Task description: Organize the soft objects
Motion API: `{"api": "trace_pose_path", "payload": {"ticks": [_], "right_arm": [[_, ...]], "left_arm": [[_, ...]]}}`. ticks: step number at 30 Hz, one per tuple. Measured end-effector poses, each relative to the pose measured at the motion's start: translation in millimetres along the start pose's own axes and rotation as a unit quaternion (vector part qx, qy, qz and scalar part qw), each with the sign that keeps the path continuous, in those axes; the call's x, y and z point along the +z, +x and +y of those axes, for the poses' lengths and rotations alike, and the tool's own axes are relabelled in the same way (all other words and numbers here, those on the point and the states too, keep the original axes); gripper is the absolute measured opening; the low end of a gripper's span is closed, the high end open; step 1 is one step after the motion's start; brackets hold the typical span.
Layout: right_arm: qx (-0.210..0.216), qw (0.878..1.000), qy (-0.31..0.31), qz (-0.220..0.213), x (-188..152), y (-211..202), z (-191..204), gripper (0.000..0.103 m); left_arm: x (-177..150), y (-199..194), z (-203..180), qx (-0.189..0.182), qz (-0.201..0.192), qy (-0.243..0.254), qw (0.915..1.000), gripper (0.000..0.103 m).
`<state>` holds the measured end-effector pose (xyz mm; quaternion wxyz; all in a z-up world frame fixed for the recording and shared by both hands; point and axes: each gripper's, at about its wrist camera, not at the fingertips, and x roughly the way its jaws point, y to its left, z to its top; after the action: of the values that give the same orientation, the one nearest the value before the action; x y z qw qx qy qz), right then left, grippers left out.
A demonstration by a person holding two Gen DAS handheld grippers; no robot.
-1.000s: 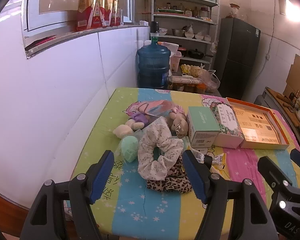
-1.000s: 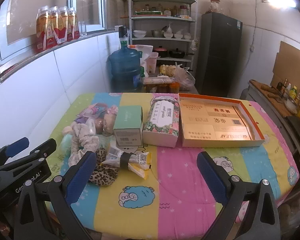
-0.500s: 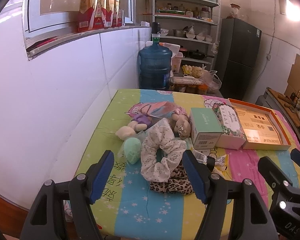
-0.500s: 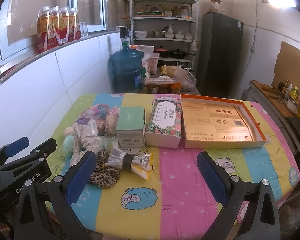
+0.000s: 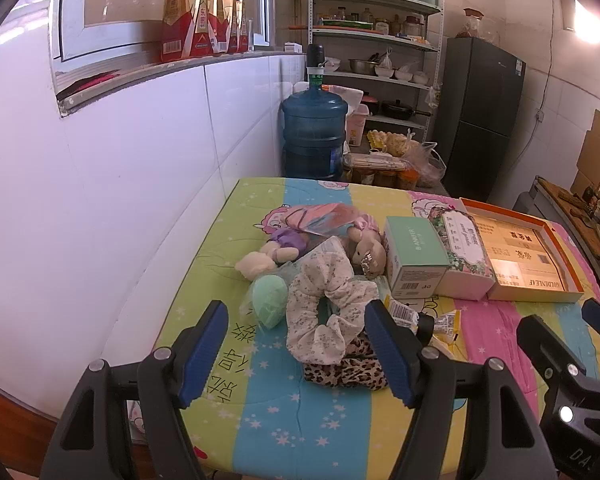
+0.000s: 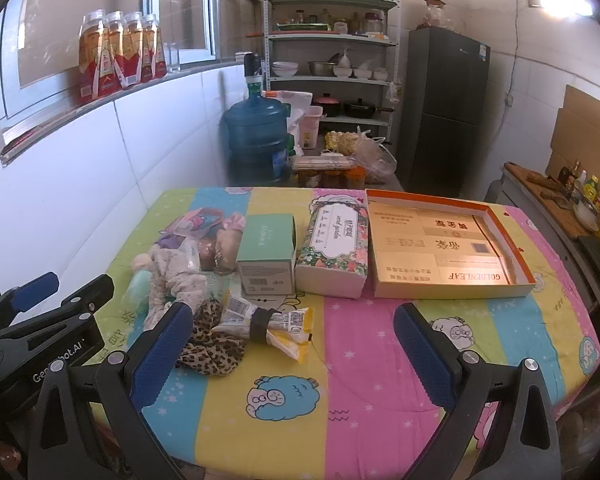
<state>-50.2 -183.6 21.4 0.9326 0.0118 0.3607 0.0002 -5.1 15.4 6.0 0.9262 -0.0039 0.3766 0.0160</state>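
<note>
Kitchen table, striped cartoon cloth (image 6: 351, 360): soft pile at frame left, open orange tray (image 6: 521, 256) at frame right.

Left gripper (image 5: 296, 344) is nearer: floral scrunchie (image 5: 323, 312) sits dead ahead in lower centre of its view, framed between wide-open jaws, nothing gripped; pads look clear of the fabric. Ring lies flat-ish, draped over leopard scrunchie (image 5: 343, 372); green sponge (image 5: 268, 300) just beside it to the left, plush doll (image 5: 363, 252) behind. Right gripper (image 6: 294, 352) also open and empty, aimed at bare cloth; pile lies off to its left. Right view shows the snack packets (image 6: 268, 320) and tray interior with its flat gold packs; left view hides most of both but gives the scrunchie stack order.
</note>
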Motion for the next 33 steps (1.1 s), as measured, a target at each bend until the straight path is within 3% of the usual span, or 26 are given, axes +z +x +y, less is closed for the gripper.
{"api": "trace_pose_path", "payload": {"ticks": [33], "right_arm": [[0.005, 1.000, 0.000, 0.002, 2.4, 1.9, 2.7, 0.101]], "left_arm": [[-2.5, 4.1, 5.2, -0.002, 0.005, 0.001, 1.0000, 0.071]]}}
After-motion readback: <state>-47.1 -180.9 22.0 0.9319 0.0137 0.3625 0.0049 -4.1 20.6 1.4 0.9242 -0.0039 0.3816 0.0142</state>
